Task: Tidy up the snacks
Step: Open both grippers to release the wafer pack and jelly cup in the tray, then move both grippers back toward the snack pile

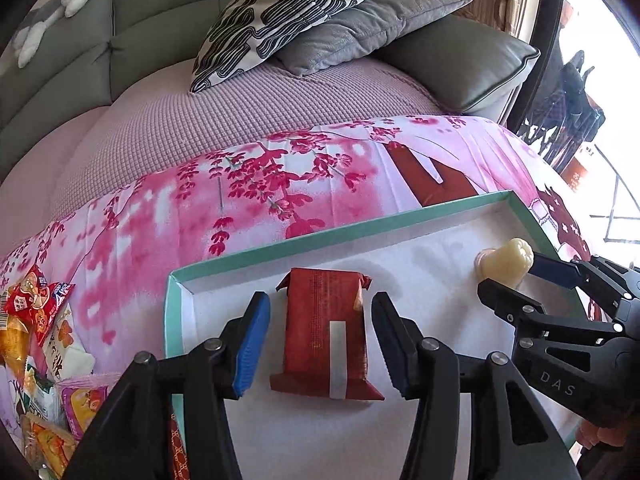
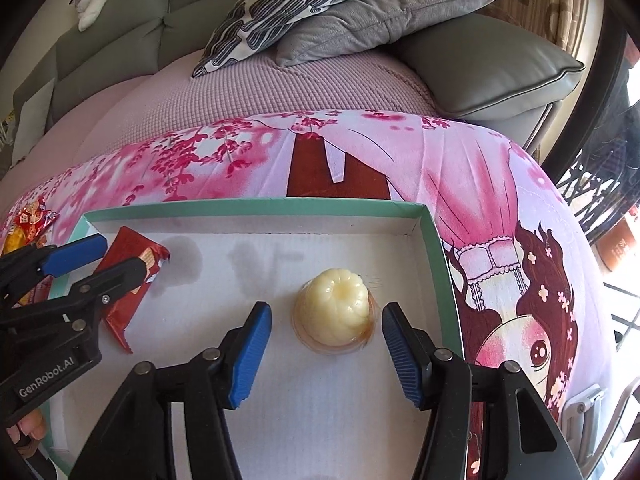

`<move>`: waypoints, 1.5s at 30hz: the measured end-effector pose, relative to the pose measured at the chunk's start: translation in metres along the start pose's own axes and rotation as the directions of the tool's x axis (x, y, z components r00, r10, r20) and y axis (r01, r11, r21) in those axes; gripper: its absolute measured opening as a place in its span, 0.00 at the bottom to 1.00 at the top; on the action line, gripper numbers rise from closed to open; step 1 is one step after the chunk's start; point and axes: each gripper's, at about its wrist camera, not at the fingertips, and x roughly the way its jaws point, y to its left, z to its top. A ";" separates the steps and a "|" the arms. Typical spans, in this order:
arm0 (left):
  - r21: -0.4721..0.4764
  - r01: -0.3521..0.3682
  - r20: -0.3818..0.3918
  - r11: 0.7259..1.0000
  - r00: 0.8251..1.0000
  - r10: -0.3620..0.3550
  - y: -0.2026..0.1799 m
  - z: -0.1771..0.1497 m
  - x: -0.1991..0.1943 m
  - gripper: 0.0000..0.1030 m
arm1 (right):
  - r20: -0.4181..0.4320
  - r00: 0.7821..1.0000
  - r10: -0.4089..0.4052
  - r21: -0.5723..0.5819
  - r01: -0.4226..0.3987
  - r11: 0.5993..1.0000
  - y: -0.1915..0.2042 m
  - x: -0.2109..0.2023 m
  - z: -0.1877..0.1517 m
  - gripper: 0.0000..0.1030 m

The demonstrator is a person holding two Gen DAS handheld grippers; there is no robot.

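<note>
Lettering shows on both tools: "GenRobot.AI" on the left claw's (image 2: 120, 254) black body at the lower left of the right wrist view, and "DAS" on the right claw's (image 1: 510, 276) body at the lower right of the left wrist view. Print on the snack packets is too small to read.

A shallow box (image 1: 280, 242) with a mint-green rim and white floor lies on a pink blossom-print cloth (image 1: 160, 216) that covers the tabletop. In the left wrist view the left claw (image 1: 322, 344) stands part open, its blue pads either side of a red packet (image 1: 326, 332) that lies flat on the box floor at lower centre; the pads do not touch it. In the right wrist view the right claw (image 2: 328, 350) is likewise part open around a pale yellow jelly cup (image 2: 334, 314) set dome-up on the box floor, clear of both pads. Packet and cup lie well apart, packet toward the box's left end, cup toward its right.

Loose snack packets (image 1: 36, 344) are heaped at the lower left of the left wrist view, outside the box. Behind the cloth, a grey sofa (image 2: 112, 40) carries a patterned pillow (image 2: 296, 0) and a grey pillow (image 2: 380, 12).
</note>
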 end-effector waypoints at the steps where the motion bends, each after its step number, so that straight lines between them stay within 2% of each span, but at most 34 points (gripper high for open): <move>1: -0.004 -0.003 -0.004 1.000 1.000 0.003 0.001 -0.001 -0.003 0.56 | 0.004 1.000 0.001 -0.001 -0.001 1.000 0.001 -0.002 -0.001 0.65; 3: -0.018 -0.016 -0.007 1.000 1.000 0.016 0.005 -0.005 -0.012 0.58 | 0.011 1.000 0.000 -0.008 0.000 1.000 0.004 -0.008 -0.004 0.71; 5: -0.045 -0.036 -0.003 0.998 0.999 0.036 0.010 -0.011 -0.022 0.80 | 0.020 1.000 0.004 -0.014 -0.004 1.000 0.008 -0.014 -0.009 0.81; 6: -0.062 -0.038 0.006 0.997 0.999 0.038 0.013 -0.015 -0.028 0.83 | 0.024 1.000 0.007 -0.017 -0.007 1.000 0.010 -0.018 -0.012 0.84; 8: -0.094 -0.036 0.021 0.995 0.999 0.038 0.020 -0.023 -0.039 0.84 | 0.035 0.999 0.009 -0.020 -0.009 1.000 0.015 -0.025 -0.018 0.97; 9: -0.105 -0.039 0.029 0.994 0.999 0.043 0.022 -0.027 -0.044 0.85 | 0.040 0.999 0.012 -0.021 -0.011 1.000 0.018 -0.028 -0.022 1.00; 13: -0.144 -0.062 0.065 0.988 0.995 0.072 0.033 -0.046 -0.064 0.97 | 0.058 0.998 0.030 -0.024 -0.028 0.999 0.030 -0.041 -0.035 1.00; 18: -0.192 -0.081 0.087 0.978 0.991 0.099 0.050 -0.069 -0.085 0.97 | 0.068 0.996 0.048 -0.024 -0.047 0.999 0.051 -0.057 -0.053 1.00; 24: -0.234 -0.190 0.103 0.954 0.970 0.219 0.070 -0.087 -0.102 0.97 | 0.106 0.990 0.095 -0.008 -0.095 0.995 0.079 -0.078 -0.064 1.00; 27: -0.229 -0.208 0.110 0.951 0.965 0.237 0.079 -0.090 -0.109 0.97 | 0.110 0.990 0.089 -0.010 -0.088 0.996 0.095 -0.083 -0.064 1.00; 31: -0.232 -0.241 0.037 0.942 0.966 0.256 0.101 -0.095 -0.115 0.97 | 0.114 0.988 0.105 -0.026 -0.103 0.994 0.117 -0.087 -0.062 1.00; 33: -0.269 -0.267 0.021 0.925 0.959 0.283 0.119 -0.100 -0.122 0.97 | 0.114 0.987 0.114 -0.036 -0.111 0.993 0.130 -0.088 -0.060 1.00; 36: -0.355 -0.259 0.032 0.898 0.957 0.289 0.152 -0.110 -0.140 0.97 | 0.115 0.982 0.153 -0.057 -0.147 0.987 0.152 -0.090 -0.058 1.00; 38: -0.417 -0.262 0.037 0.870 0.952 0.304 0.175 -0.119 -0.153 0.97 | 0.111 0.977 0.182 -0.080 -0.174 0.981 0.170 -0.092 -0.057 1.00; 43: -0.515 -0.331 0.003 0.791 0.921 0.389 0.224 -0.146 -0.173 0.97 | 0.098 0.967 0.234 -0.153 -0.218 0.964 0.219 -0.093 -0.057 1.00; 45: -0.542 -0.337 -0.012 0.770 0.919 0.394 0.239 -0.156 -0.175 0.97 | 0.094 0.963 0.253 -0.183 -0.233 0.955 0.239 -0.093 -0.057 0.99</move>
